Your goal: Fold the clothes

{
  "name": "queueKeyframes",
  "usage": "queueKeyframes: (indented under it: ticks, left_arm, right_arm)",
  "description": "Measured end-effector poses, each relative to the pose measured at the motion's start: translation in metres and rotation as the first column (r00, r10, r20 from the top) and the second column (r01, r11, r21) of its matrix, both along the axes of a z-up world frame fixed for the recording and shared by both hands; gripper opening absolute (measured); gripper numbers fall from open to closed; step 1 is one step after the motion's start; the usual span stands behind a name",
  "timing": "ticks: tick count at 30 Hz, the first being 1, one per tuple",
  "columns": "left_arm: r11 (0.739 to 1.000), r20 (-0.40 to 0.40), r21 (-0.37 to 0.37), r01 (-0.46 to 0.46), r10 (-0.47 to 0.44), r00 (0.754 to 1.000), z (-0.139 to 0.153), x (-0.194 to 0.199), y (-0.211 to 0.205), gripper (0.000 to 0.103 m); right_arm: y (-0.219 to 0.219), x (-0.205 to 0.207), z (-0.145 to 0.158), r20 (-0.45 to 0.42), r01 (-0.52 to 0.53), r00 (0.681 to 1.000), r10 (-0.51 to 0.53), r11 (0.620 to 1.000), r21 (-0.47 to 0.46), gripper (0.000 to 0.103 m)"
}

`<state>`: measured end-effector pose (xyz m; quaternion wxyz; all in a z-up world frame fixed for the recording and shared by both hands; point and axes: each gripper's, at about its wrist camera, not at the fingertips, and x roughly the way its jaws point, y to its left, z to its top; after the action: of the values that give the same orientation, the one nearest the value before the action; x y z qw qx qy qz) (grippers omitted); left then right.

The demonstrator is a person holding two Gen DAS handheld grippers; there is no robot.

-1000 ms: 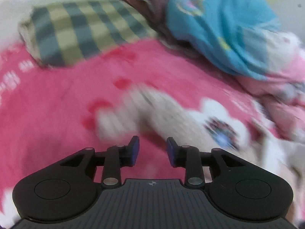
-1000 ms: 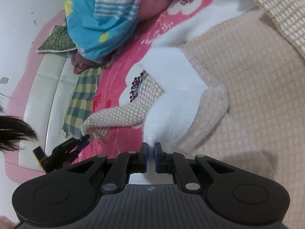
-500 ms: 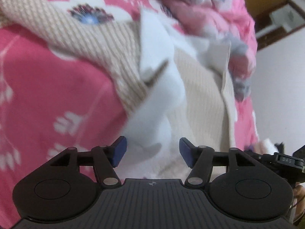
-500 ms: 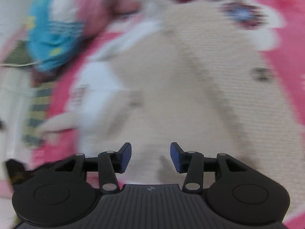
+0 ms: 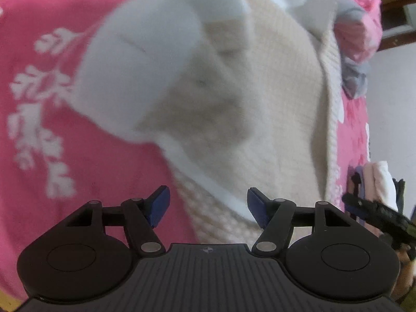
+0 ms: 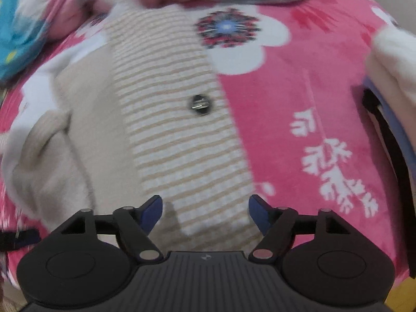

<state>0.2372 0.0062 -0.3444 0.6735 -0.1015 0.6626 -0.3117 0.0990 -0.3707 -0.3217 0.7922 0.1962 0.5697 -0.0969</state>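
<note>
your left gripper (image 5: 208, 208) spread, jaws just opened, over hem of beige cardigan (image 5: 260, 135), nothing pinched. your right gripper (image 6: 205, 212) spread, still widening, over striped button band (image 6: 182, 135); bare pink blanket (image 6: 299, 109) right of cardigan edge.

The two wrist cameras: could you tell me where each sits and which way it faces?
Left wrist view: on the left gripper, angled down at the beige cardigan; its open fingers show, the right gripper at the right edge.
Right wrist view: on the right gripper, angled down at the cardigan's striped button band; its just-opened fingers show.
Shared: the cardigan and the pink floral blanket.
</note>
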Motion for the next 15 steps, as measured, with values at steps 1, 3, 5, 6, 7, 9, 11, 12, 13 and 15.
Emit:
queueKeyframes:
  ticks: [1,3,5,6,7,9,11,12,13,15]
  left_arm:
    - [1.000,0.008,-0.017,0.009,-0.008,1.000,0.004,-0.004,-0.007,0.066]
    - [0.998,0.010,-0.056,0.027,-0.027,1.000,0.010,-0.009,-0.021,0.066]
    - [0.993,0.005,-0.107,0.052,-0.052,0.999,0.015,-0.013,-0.037,0.066]
    - [0.989,0.003,-0.133,0.064,-0.064,0.998,0.017,-0.015,-0.045,0.066]
    - [0.985,-0.001,-0.155,0.078,-0.079,0.997,0.019,-0.016,-0.054,0.066]
    - [0.977,-0.012,-0.184,0.108,-0.112,0.994,0.020,-0.018,-0.075,0.066]
    - [0.969,-0.021,-0.206,0.133,-0.140,0.990,0.021,-0.017,-0.092,0.066]
    - [0.966,-0.016,-0.213,0.149,-0.156,0.988,0.022,-0.016,-0.099,0.066]
    - [0.962,-0.003,-0.218,0.166,-0.170,0.985,0.023,-0.016,-0.105,0.066]
    - [0.955,0.026,-0.216,0.204,-0.203,0.979,0.026,-0.016,-0.118,0.067]
  right_arm:
    - [-0.015,-0.003,-0.006,-0.002,0.045,0.999,-0.045,0.998,0.035,0.078]
    - [-0.047,-0.008,-0.030,-0.068,0.136,0.990,-0.126,0.975,0.175,0.078]
    - [-0.052,-0.015,-0.041,-0.103,0.143,0.988,-0.118,0.946,0.291,0.065]
    - [-0.050,-0.018,-0.041,-0.094,0.127,0.990,-0.101,0.932,0.338,0.052]
    - [-0.048,-0.021,-0.041,-0.085,0.111,0.993,-0.084,0.917,0.384,0.047]
    - [-0.044,-0.028,-0.041,-0.063,0.076,0.997,-0.053,0.878,0.473,0.037]
    - [-0.024,-0.027,-0.031,0.010,-0.030,1.000,0.029,0.858,0.512,0.037]
    - [-0.010,-0.023,-0.022,0.063,-0.106,0.994,0.086,0.852,0.513,0.037]
    - [0.005,-0.020,-0.015,0.112,-0.183,0.983,0.146,0.845,0.503,0.037]
    - [0.041,-0.012,-0.009,0.173,-0.338,0.941,0.291,0.839,0.426,0.037]
